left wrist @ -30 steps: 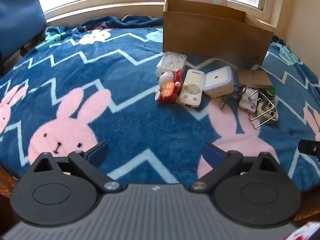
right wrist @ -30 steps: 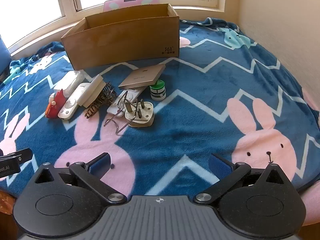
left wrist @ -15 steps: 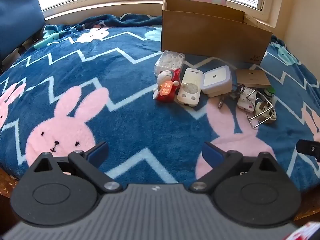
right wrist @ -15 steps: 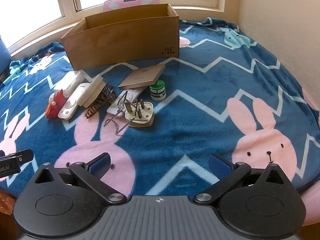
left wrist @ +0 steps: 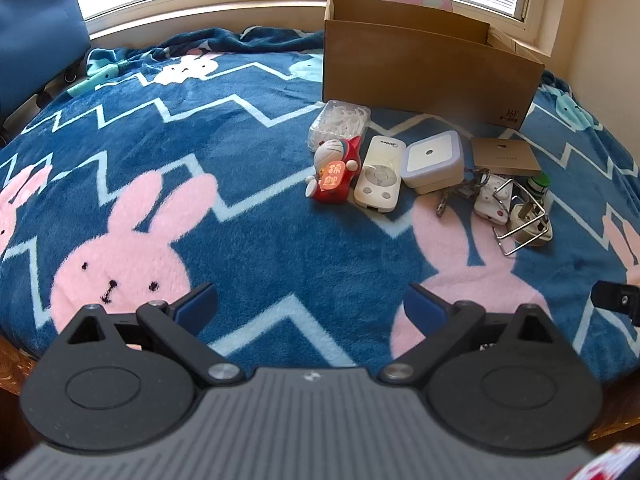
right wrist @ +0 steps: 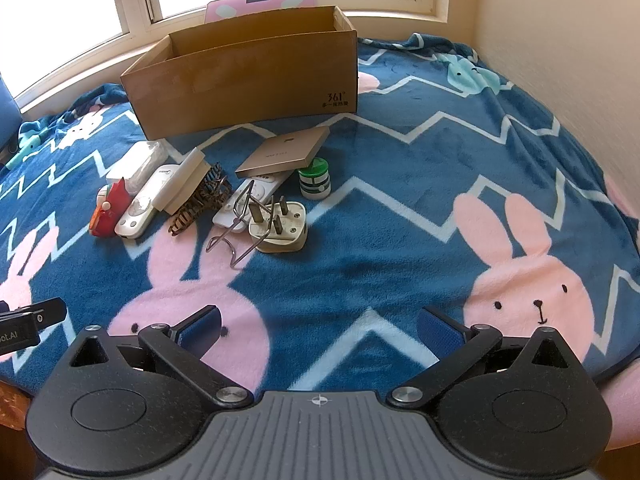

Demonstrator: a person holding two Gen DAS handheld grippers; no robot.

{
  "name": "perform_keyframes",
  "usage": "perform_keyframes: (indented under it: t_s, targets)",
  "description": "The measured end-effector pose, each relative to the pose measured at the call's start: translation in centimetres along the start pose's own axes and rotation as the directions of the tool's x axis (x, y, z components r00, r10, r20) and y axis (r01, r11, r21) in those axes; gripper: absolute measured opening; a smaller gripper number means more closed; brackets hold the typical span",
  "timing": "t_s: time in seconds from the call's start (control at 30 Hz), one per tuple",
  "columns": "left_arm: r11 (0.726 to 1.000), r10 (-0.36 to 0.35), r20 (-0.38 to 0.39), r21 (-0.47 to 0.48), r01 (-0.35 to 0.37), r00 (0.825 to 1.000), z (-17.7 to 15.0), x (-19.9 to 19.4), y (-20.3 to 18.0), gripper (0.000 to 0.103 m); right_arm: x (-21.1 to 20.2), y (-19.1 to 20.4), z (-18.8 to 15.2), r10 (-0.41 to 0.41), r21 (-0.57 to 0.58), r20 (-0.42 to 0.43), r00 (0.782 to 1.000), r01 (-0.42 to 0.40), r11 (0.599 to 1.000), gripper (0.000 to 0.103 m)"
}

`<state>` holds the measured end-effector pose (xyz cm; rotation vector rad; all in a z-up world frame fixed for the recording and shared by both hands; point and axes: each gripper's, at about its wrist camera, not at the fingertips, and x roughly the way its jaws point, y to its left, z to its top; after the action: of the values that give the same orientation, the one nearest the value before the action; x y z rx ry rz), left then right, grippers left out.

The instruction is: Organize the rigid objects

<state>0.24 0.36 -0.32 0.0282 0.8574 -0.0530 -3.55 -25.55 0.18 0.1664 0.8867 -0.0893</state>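
A row of small objects lies on the blue rabbit blanket in front of an open cardboard box [left wrist: 428,68] [right wrist: 248,84]. From the left: a clear plastic case [left wrist: 339,123], a red cat figurine [left wrist: 334,174] [right wrist: 109,212], a white remote [left wrist: 378,176] [right wrist: 140,210], a white square night light [left wrist: 433,160], a tan flat box [left wrist: 505,155] [right wrist: 284,151], a striped hair clip [right wrist: 200,200], a white plug [right wrist: 279,227] under a wire stand [right wrist: 240,226], and a green-capped jar [right wrist: 315,178]. My left gripper [left wrist: 310,306] and right gripper [right wrist: 318,326] hover open near the blanket's front edge, holding nothing.
A pink bathroom scale [right wrist: 260,2] leans behind the box under the window. A dark blue chair [left wrist: 36,32] stands at the far left. A cream wall [right wrist: 560,40] borders the right side. Bare blanket [right wrist: 440,184] stretches right of the objects.
The left wrist view has shifted slightly, so the objects sit a little left and higher. The right gripper has stayed still. Both grippers remain open.
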Motion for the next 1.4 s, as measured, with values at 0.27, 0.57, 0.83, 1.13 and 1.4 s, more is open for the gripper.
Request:
perform_keyframes:
  t_s: [0.27,0.57,0.83,1.13,1.4]
  targets:
    - [1.0,0.001,0.0,0.0,-0.001,1.0,-0.02,0.02,-0.02,0.097,0.05,-0.06,-0.02,0.0,0.001,0.0,1.0,0.0,1.0,0.101]
    - [1.0,-0.001,-0.001,-0.001,0.001,1.0,0.01,0.01,0.04,0.097,0.07,-0.09,-0.04,0.0,0.0,0.0,1.0,0.0,1.0,0.101]
    - [1.0,-0.001,-0.001,-0.002,0.001,1.0,0.02,0.02,0.03,0.097,0.14,-0.16,-0.03,0.0,0.001,-0.001,1.0,0.0,1.0,0.101]
    - [1.0,-0.002,-0.001,-0.001,0.002,1.0,0.03,0.04,0.05,0.097,0.22,-0.24,-0.04,0.0,0.001,-0.001,1.0,0.0,1.0,0.101]
    - [1.0,-0.002,-0.002,0.001,0.002,1.0,-0.27,0.1,-0.63,0.096,-0.19,0.23,0.29,0.001,0.002,-0.001,1.0,-0.001,1.0,0.101]
